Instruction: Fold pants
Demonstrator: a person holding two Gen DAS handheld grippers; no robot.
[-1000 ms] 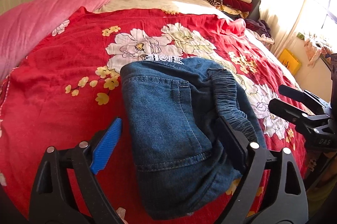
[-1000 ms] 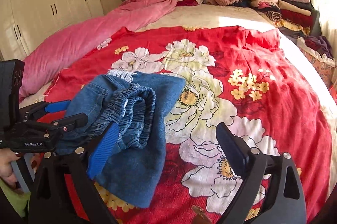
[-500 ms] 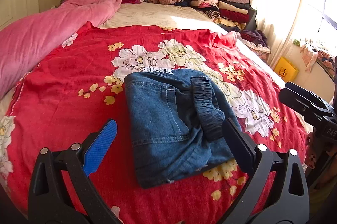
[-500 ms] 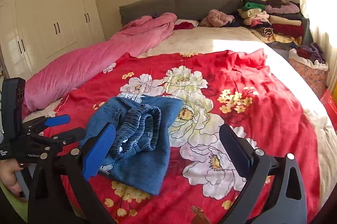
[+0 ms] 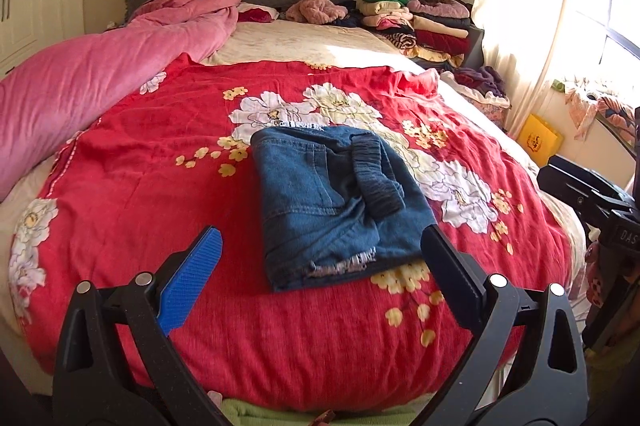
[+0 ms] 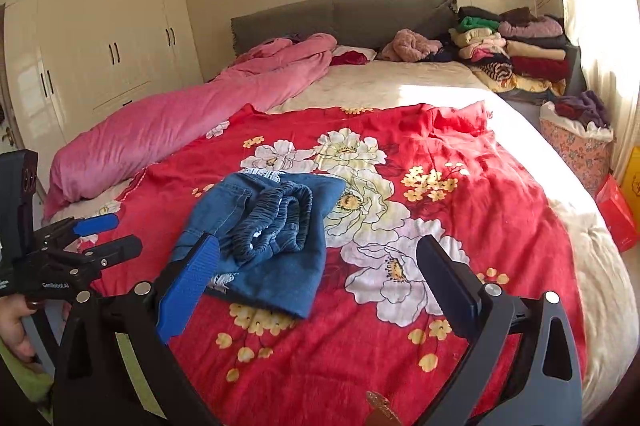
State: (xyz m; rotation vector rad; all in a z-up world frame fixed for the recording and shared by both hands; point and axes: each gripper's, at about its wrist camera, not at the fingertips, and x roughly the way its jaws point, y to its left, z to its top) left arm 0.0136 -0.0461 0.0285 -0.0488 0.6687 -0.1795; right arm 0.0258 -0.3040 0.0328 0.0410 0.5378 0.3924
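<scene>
The pants (image 5: 340, 201) lay folded into a compact blue denim packet at the centre of the left wrist frame, resting on the red floral blanket (image 5: 132, 185) that covered the near half of the bed. The elastic waistband (image 5: 376, 177) sat doubled over on top toward the right of the packet, and a frayed hem showed along its lower edge. My left gripper (image 5: 320, 266) filled the bottom of that frame with its jaws spread as wide as they go, having just finished opening, with nothing between the blue pad and the black one; the packet lay beyond the tips, untouched. In the right wrist view the same packet sat left of centre, and my right gripper (image 6: 316, 266) stood equally wide and empty at the bottom, its blue pad overlapping the denim only in the line of sight. I judged the folding itself essentially done: the legs were tucked in and neither tool held cloth. What remained, as far as I could tell, was small, perhaps flattening the bunched waistband or squaring the slightly skewed edges, and maybe carrying the packet to the stack of folded clothes (image 5: 416, 21) in the upper right by the headboard.
</scene>
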